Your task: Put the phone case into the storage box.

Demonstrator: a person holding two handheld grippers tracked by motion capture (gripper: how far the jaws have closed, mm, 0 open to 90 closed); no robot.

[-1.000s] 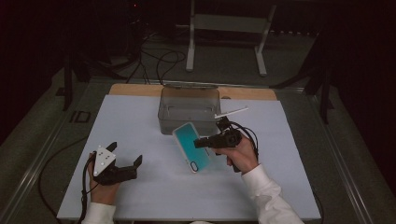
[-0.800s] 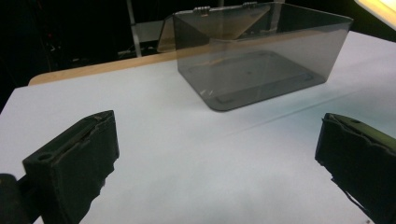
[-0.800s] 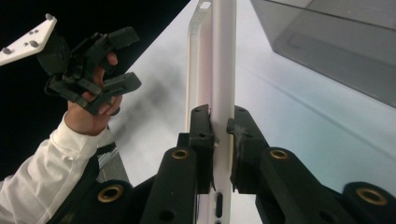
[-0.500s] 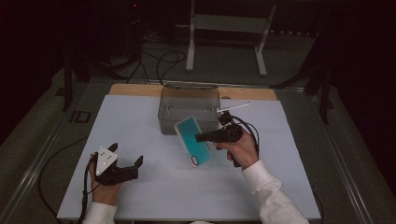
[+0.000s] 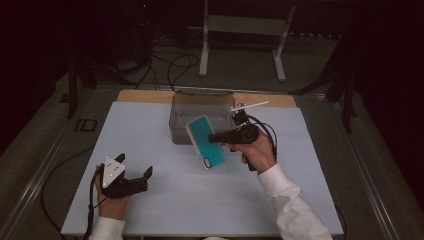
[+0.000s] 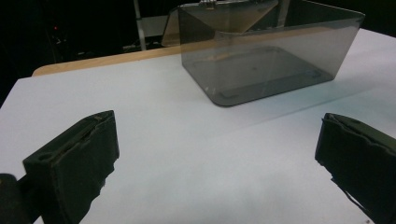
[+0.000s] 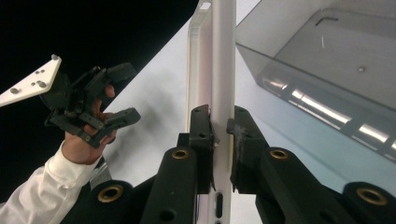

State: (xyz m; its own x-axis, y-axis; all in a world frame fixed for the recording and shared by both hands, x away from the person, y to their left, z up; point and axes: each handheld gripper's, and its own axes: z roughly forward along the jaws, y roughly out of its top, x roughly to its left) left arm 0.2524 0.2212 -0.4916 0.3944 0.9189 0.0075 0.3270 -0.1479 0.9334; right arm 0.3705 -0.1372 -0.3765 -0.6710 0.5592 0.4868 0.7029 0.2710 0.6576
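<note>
The right gripper [image 5: 216, 137], clamped on the teal phone case [image 5: 205, 141], holds it just near of the clear plastic box [image 5: 179, 116], long axis slanting toward the box's open top.

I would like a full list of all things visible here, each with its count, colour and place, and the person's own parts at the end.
phone case: one, teal, held tilted above the table, near the box front.
box: one, clear grey, open, at the table's far middle.
table: one, white top.
metal stand: one, grey, on the floor behind the table.
right gripper: one, black, shut on the phone case edge.
left gripper: one, black, open, near left.
sleeves: two, white.
</note>
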